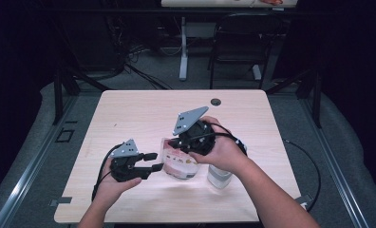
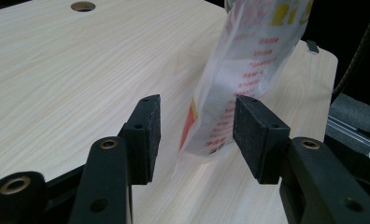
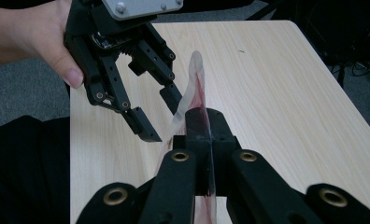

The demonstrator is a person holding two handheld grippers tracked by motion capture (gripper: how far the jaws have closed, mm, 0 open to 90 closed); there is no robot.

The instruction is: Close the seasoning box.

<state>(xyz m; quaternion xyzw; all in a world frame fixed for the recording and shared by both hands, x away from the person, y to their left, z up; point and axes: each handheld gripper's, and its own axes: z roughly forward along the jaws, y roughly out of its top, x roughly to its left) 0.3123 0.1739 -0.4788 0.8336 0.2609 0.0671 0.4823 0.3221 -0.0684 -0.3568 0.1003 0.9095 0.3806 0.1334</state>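
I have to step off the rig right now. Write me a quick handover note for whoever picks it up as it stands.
Right gripper: shut on the top edge of the plastic pouch, holding it upright just over the table.
Left gripper: open, its pads on either side of the pouch's lower corner, not yet closed on it.
A white container stands beside the pouch, under the right forearm.
Done: pouch gripped by the right gripper.
Left: probably close the left gripper on the pouch; what follows is not clear from the views.
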